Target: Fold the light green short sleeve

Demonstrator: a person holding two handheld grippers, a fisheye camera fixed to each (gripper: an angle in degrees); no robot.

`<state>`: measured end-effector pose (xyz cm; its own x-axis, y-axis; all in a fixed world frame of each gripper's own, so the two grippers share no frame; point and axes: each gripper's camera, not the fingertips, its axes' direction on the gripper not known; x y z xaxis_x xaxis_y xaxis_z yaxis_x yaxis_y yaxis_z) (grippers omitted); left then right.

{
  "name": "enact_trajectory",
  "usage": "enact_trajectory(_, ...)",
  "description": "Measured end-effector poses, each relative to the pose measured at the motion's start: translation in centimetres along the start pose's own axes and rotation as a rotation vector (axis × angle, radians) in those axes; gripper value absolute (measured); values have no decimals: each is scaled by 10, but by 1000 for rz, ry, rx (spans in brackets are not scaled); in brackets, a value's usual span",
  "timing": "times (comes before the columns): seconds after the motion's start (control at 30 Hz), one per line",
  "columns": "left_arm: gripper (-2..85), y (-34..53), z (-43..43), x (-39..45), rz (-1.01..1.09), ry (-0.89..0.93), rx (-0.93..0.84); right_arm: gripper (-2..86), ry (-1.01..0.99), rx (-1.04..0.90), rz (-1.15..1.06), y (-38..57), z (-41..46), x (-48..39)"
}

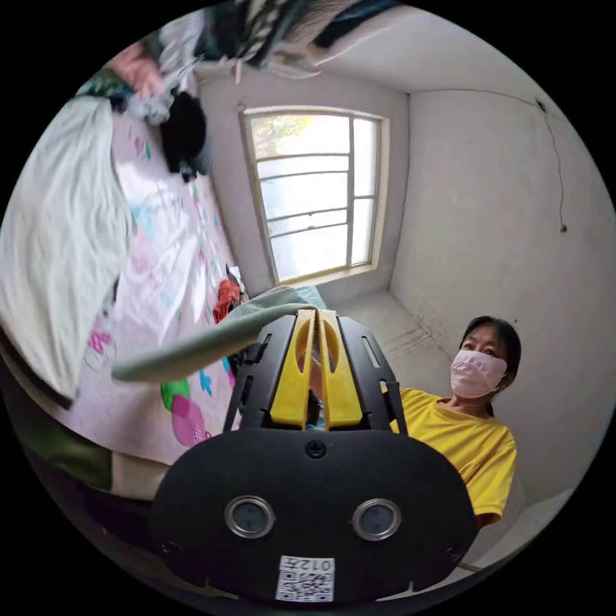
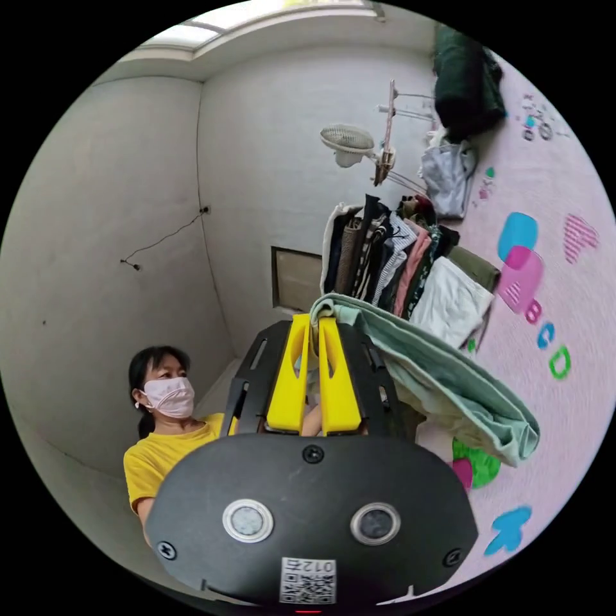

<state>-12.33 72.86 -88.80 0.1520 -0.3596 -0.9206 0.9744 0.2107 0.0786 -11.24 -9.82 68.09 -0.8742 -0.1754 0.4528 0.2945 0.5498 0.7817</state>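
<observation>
Above the pink bed (image 2: 564, 192), we hold the green shirt (image 2: 449, 378) slung between us, left claw (image 1: 316, 317) and right claw (image 2: 314, 324) each pinched narrow on an edge, mid-lift by our reckoning, with laying it flat on the sheet the next call.
</observation>
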Motion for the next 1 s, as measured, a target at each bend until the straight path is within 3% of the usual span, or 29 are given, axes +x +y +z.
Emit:
enact_trajectory(0.17,3,-63,-74,88,195,-151,94,22,-42,-130,-84,-123,118,43)
enact_trajectory(0.3,2,-79,-118,128,267,-295,115,23,-16,-212,-115,-166,176,90)
enact_trajectory(0.47,3,-45,-151,62,93,-414,124,24,197,-343,47,-169,200,251)
enact_trajectory(0.67,4,35,-170,-91,-322,-341,220,25,401,-412,264,-125,183,415)
enact_trajectory(0.87,4,46,-174,-100,-312,-282,265,26,393,-461,242,-120,168,452)
enact_trajectory(1.0,5,29,-175,-90,-304,-337,175,27,420,-533,215,-121,166,462)
